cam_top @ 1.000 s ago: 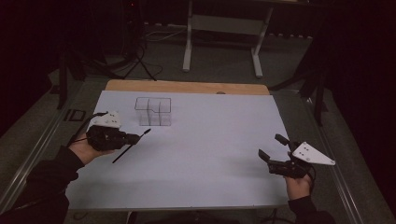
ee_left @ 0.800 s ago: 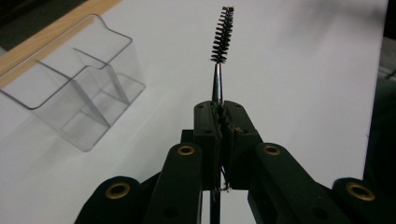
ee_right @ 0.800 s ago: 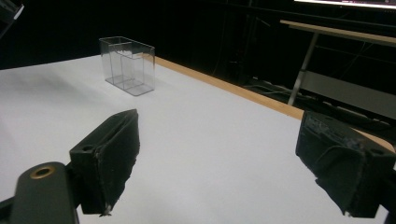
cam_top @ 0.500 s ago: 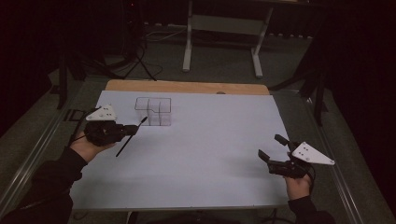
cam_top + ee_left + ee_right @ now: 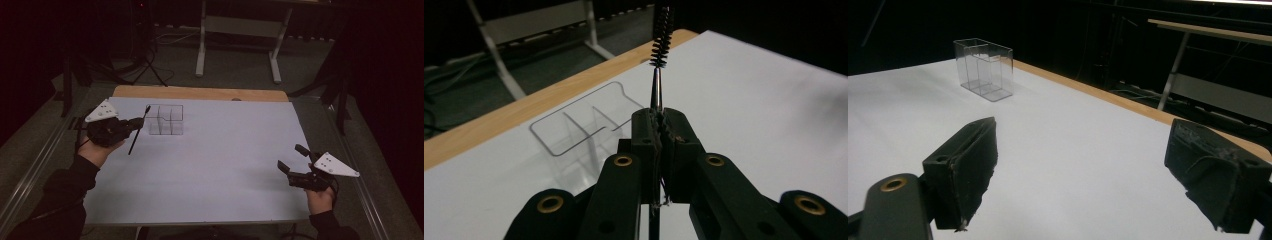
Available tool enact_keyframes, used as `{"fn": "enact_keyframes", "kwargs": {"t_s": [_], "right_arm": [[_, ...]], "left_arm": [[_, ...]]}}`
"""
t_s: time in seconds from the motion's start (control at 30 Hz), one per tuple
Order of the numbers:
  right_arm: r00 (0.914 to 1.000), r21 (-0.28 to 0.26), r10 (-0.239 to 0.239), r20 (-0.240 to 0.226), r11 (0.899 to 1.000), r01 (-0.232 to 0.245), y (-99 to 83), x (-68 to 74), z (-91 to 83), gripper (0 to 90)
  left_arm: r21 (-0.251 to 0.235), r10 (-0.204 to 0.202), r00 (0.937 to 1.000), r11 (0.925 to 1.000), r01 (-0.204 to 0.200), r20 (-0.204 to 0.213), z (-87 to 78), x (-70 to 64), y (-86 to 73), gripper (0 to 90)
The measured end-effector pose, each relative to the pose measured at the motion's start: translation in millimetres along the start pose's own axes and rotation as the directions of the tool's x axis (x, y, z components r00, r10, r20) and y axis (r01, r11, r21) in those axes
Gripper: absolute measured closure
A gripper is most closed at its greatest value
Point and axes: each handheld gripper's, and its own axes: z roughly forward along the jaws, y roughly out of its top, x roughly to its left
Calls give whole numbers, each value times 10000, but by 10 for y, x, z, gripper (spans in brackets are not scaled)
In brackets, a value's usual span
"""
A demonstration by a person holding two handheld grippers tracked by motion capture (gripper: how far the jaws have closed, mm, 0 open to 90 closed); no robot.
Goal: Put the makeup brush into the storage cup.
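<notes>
1. Left claw (image 5: 136, 123) clenched on thin black brush (image 5: 138, 129), held above the desk's (image 5: 215, 165) left side; bristle tip up, near the clear box's (image 5: 166, 120) left edge.
2. Right claw (image 5: 292, 161) released, jaws wide apart, near the desk's right front edge, well apart from the box. Wide open white surface between the two claws.
3. Brush: thin metal stem, spiral black bristles (image 5: 662, 37). Box: transparent plastic, upright, divided into compartments (image 5: 983, 68).
4. Desk: smooth white sheet, bare wood strip (image 5: 200, 93) along far edge. Room dark; a metal-legged stand (image 5: 239, 30) sits behind.
</notes>
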Motion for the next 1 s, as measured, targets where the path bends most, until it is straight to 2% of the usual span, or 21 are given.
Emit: {"fn": "enact_keyframes", "kwargs": {"t_s": [0.1, 0.27, 0.37, 0.47, 0.5, 0.57, 0.77, 0.8, 0.9, 0.93, 1.0], "right_arm": [[10000, 5, -35, 31, 10000, 35, 3, 2, -3, 134], [9999, -13, -103, 68, 9999, 103, 13, 16, -14, 134], [9999, 5, -118, 63, 9999, 118, 13, 17, -15, 134], [9999, -15, -105, 43, 9999, 105, 16, 19, -13, 134], [9999, -15, -105, 43, 9999, 105, 16, 19, -13, 134], [9999, 7, -112, 36, 9999, 112, 16, 19, -11, 134], [9999, 37, -105, 41, 9999, 105, 11, 19, -4, 134], [10000, 42, -94, 28, 9999, 94, 10, 19, -3, 134], [10000, 76, -72, 10, 9999, 72, 9, 23, 1, 134], [10000, 70, -89, 6, 9999, 89, 8, 23, 2, 134], [10000, 82, -80, -12, 9999, 80, 8, 25, 5, 134]], "left_arm": [[-79, -77, 10000, 9999, 76, -30, 19, 9, 17, 861], [-480, -262, 9993, 9985, 250, -258, 57, 24, 49, 861], [-835, -417, 9975, 9958, 369, -568, 91, 34, 78, 861], [-1009, -592, 9969, 9934, 537, -523, 109, 50, 87, 861], [-1058, -637, 9957, 9928, 563, -673, 120, 52, 92, 861], [-1337, -874, 9934, 9880, 769, -742, 141, 86, 100, 861], [-1734, -1184, 9895, 9795, 1027, -829, 176, 156, 126, 861], [-1799, -1290, 9893, 9769, 1151, -675, 184, 171, 134, 860], [-1950, -1303, 9885, 9743, 1132, -770, 198, 184, 156, 861], [-2161, -1340, 9881, 9696, 1151, -750, 216, 195, 180, 861], [-2182, -1325, 9883, 9693, 1133, -758, 227, 201, 194, 860]]}}
